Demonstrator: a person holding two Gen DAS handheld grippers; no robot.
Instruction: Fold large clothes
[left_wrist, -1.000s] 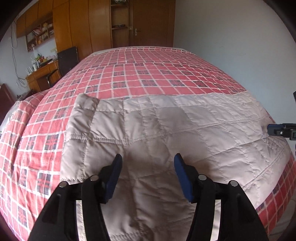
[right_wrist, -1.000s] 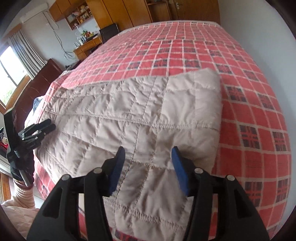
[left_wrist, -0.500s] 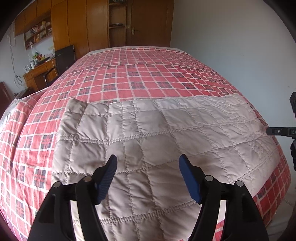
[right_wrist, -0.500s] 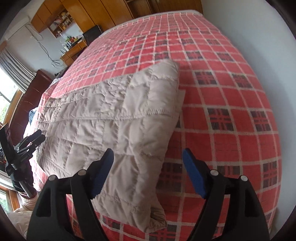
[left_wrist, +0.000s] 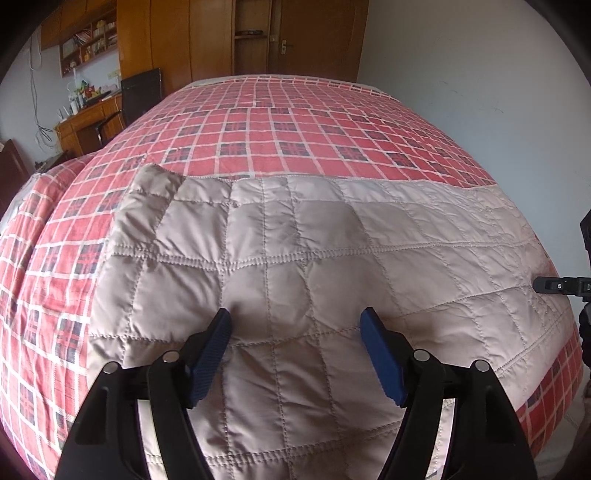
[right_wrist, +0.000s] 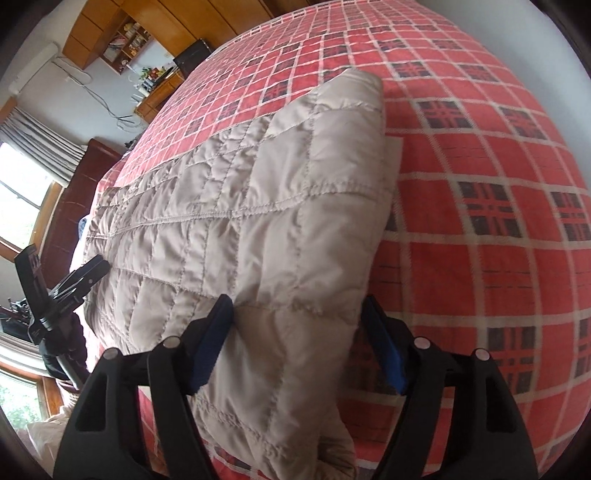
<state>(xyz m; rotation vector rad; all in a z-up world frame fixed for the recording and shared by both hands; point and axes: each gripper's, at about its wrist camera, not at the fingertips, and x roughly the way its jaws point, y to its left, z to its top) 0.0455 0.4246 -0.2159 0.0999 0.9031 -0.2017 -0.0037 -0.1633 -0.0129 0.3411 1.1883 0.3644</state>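
Observation:
A beige quilted garment (left_wrist: 295, 258) lies folded flat across the near end of a bed with a red checked cover (left_wrist: 280, 125). My left gripper (left_wrist: 295, 332) is open, its blue pads low over the garment's near left part. In the right wrist view the same beige garment (right_wrist: 258, 221) ends in a thick folded edge. My right gripper (right_wrist: 299, 325) stands open astride that right end, one pad over the fabric, the other over the red cover (right_wrist: 498, 221). Each gripper shows at the edge of the other's view: the right one (left_wrist: 565, 286), the left one (right_wrist: 70, 288).
Wooden wardrobes and a door (left_wrist: 258, 40) stand behind the bed. A desk with clutter (left_wrist: 85, 114) and a dark chair (left_wrist: 142, 92) are at the far left. A white wall (left_wrist: 480, 74) runs along the right side. A window with curtains (right_wrist: 33, 177) is at the left.
Both grippers have come down and closer to the garment. The right one shifted left, so the garment's right end now lies between its pads. Both stayed open.

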